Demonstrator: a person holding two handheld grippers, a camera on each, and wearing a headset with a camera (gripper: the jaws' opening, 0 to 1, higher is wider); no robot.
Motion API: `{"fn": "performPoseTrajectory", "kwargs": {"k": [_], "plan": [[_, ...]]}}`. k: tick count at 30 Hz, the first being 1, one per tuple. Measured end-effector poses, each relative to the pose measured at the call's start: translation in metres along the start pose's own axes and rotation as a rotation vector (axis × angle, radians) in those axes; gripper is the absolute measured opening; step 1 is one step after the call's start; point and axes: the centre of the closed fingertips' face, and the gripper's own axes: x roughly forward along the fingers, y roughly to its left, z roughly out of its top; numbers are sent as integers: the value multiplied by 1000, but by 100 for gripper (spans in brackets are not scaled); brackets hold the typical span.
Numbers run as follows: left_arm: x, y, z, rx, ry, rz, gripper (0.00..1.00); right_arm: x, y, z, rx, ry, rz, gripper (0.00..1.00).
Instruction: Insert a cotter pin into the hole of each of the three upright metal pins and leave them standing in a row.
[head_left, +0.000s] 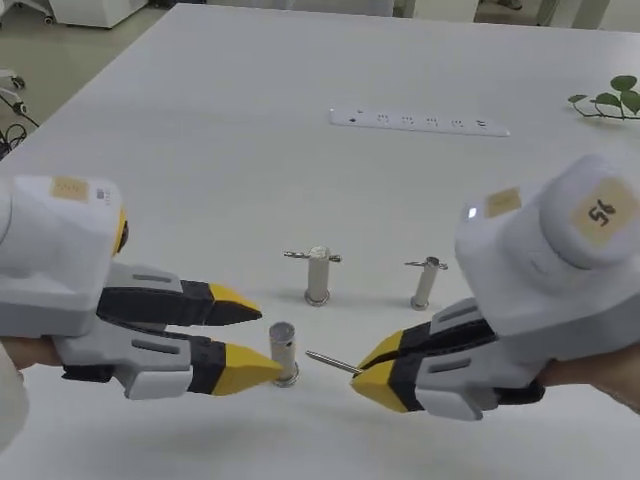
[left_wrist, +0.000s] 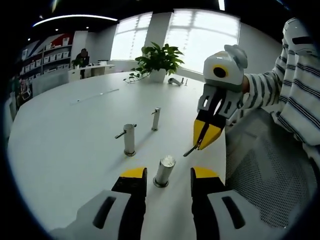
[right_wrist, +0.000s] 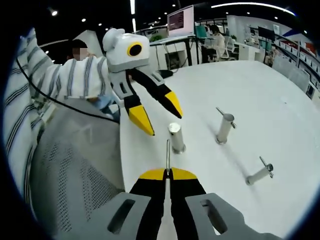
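- Left hand-held gripper (head_left: 268, 340), jaws apart, has the nearest metal pin (head_left: 283, 350) just ahead between them, upright on the desk (head_left: 200, 150).
- Right hand-held gripper (head_left: 372, 368) pinches a cotter pin (head_left: 333, 361), tip just beside that pin.
- Two farther metal pins (head_left: 318, 278) (head_left: 426, 286) already carry cotter pins (head_left: 312, 256).

Bright, even light from far windows (left_wrist: 200, 40) and ceiling lights (right_wrist: 133, 7) leaves only short, soft shadows under the pins (head_left: 318, 275) on the white desk (head_left: 250, 150), the head view is slightly soft, and both gripper views bend strongly toward their edges.
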Motion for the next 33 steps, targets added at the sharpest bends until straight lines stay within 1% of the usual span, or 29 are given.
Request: {"fn": "performPoseTrajectory", "kwargs": {"k": [2,6,11,17,24,29,33], "plan": [[2,1,-3,-11,7,-8,33,3,0,2,9,-3,-2,3],[5,1,-9,-4,31,-20,33,6,-2,2,1,14,-17,3],[9,1,-13,-24,30,-31,32,9,-4,2,22,22,-27,3],[12,0,-18,-21,46,-39,31,11,-4,5,40,14,-25,3],[14,-2,-18,-23,41,-51,31,13,-6,8,47,11,-39,3],[17,-5,-17,-19,38,-61,30,9,-12,9,56,8,-59,3],[19,-6,-15,-13,36,-72,29,8,-15,9,33,16,-64,3]]}}
